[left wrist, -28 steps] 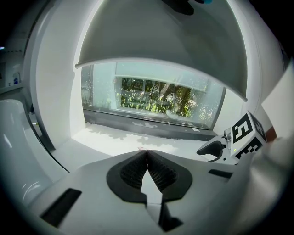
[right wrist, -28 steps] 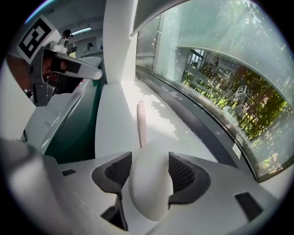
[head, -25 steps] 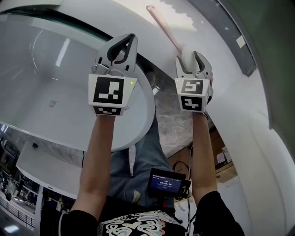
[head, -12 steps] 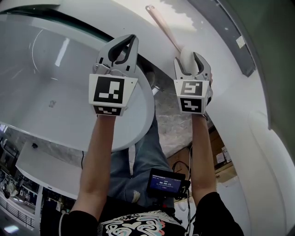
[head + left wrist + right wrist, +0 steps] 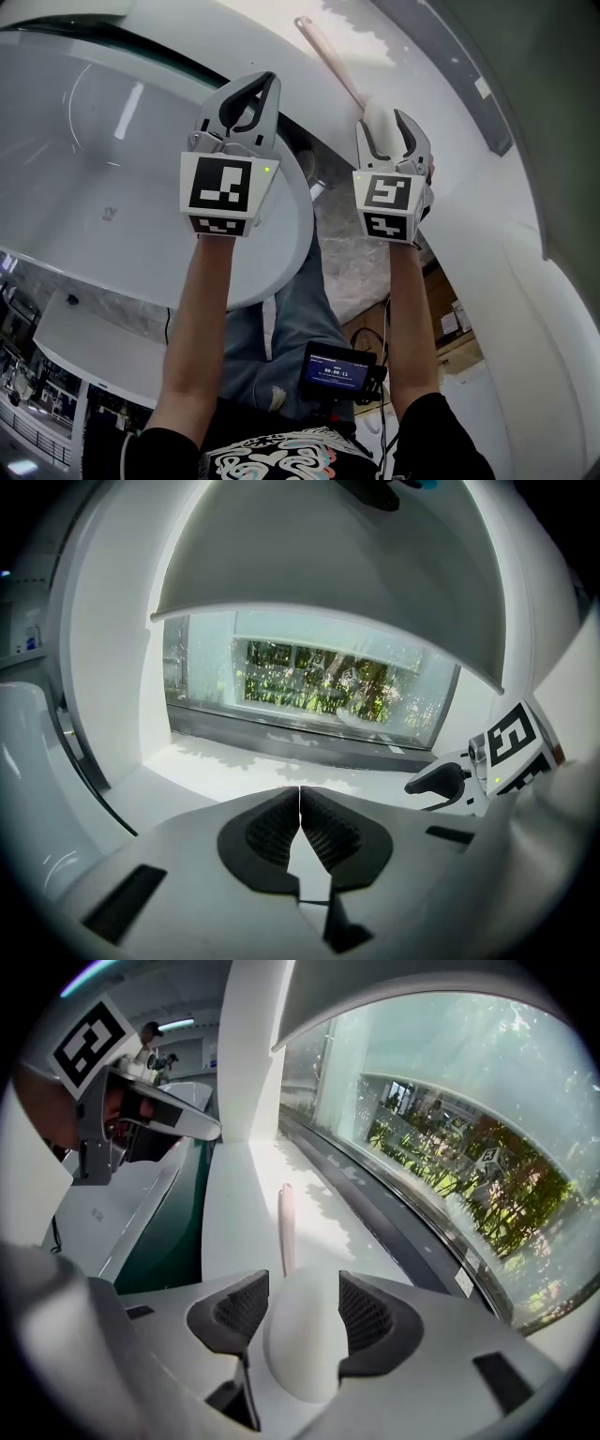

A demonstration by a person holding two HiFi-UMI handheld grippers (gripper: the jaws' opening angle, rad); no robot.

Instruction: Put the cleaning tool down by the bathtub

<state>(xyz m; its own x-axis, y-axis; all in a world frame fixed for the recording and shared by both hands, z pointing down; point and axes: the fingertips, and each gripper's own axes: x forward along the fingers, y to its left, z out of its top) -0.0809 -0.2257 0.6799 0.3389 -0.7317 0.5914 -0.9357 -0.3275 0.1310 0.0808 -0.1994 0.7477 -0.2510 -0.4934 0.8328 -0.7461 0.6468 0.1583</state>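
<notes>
The cleaning tool [image 5: 330, 58] has a thin pink handle and a white rounded head [image 5: 302, 1335]. My right gripper [image 5: 386, 120] is shut on that white head, and the pink handle [image 5: 286, 1227] points away over the white ledge [image 5: 244, 1204] beside the bathtub. The large white bathtub [image 5: 94, 169] fills the left of the head view, with its edge showing at the left [image 5: 141, 1194]. My left gripper [image 5: 251, 86] hovers over the tub's rim, shut with nothing in it; its pads [image 5: 323, 827] meet at the tips.
A dark window frame [image 5: 469, 84] runs along the ledge, with greenery behind the glass [image 5: 469, 1176]. Below are the person's jeans [image 5: 291, 319], a small screen device [image 5: 337, 370], marble floor [image 5: 361, 253] and cardboard boxes [image 5: 450, 319].
Almost nothing: the right gripper with the tool has shifted very slightly, and the left gripper has stayed where it was.
</notes>
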